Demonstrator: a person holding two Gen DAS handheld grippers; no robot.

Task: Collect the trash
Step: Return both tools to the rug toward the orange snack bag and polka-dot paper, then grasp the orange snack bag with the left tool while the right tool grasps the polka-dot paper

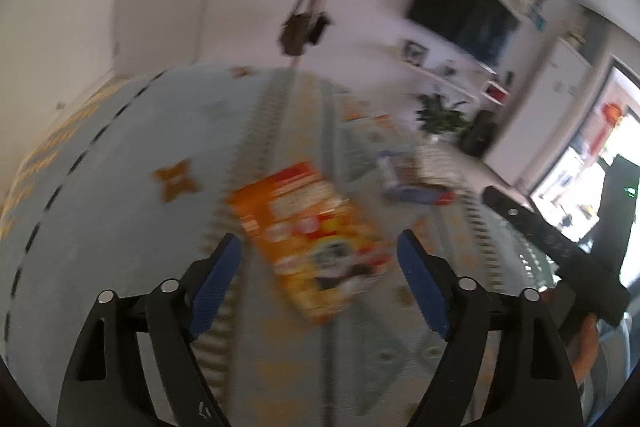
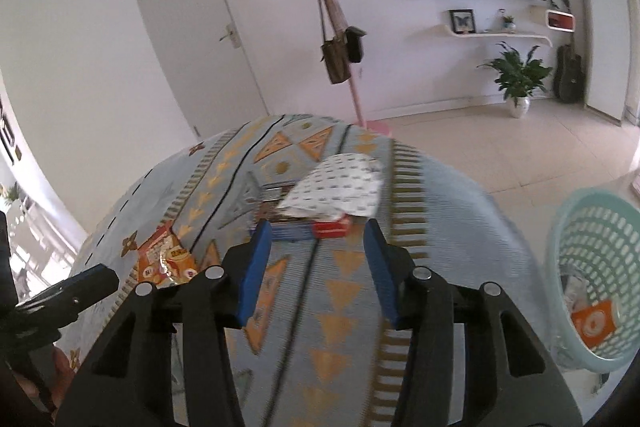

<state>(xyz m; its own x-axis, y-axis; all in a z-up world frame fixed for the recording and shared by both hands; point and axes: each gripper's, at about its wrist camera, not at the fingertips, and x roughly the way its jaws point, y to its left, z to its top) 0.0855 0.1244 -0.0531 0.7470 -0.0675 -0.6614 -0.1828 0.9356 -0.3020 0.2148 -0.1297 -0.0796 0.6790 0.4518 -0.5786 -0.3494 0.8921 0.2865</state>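
Through the left wrist view, blurred: left gripper (image 1: 320, 259) jaws wide, empty, one orange snack packet (image 1: 308, 239) lying on the patterned cloth (image 1: 120, 227) between and beyond them. Right wrist view: right gripper (image 2: 318, 263) jaws part-open, empty, one white patterned wrapper (image 2: 340, 187) ahead; one mint basket (image 2: 600, 267) on the floor, right.

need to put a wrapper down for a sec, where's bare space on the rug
Free: the patterned rug just ahead of the right gripper, and the plain stretch left of the orange snack bag. Crowded: around the silver wrapper and the red and blue packets under it.
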